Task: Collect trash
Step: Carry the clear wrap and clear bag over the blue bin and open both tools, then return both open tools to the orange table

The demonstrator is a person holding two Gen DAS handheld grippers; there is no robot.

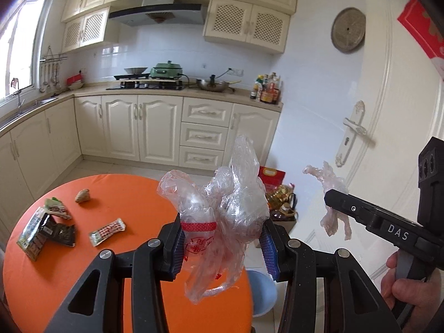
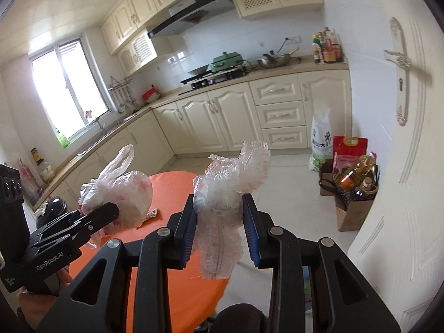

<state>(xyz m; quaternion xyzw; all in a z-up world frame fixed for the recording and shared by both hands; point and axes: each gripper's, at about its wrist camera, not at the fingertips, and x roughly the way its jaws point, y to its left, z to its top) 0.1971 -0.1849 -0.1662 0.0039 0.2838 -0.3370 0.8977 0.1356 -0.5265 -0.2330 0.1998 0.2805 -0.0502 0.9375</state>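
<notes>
Wrappers point(image 1: 106, 231) on orange table point(image 1: 133, 194), near edge cropped.

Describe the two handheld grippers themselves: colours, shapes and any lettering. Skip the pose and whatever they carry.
Both are matte black plastic. The left gripper and right gripper each have angular linkage arms with triangular cut-outs, silver round pivot pins and ribbed blue finger pads. White lettering reads "DAS" on the right one's side and "GenRobot.AI" on the left's. A bare hand grips the right gripper's grey handle.

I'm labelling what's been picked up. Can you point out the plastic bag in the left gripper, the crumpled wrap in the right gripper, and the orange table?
plastic bag point(image 1: 236, 211): left wrist view, its bunched middle.
crumpled wrap point(image 2: 222, 205): right wrist view, its centre between the pads.
orange table point(image 1: 133, 194): left wrist view, bare top.
</notes>
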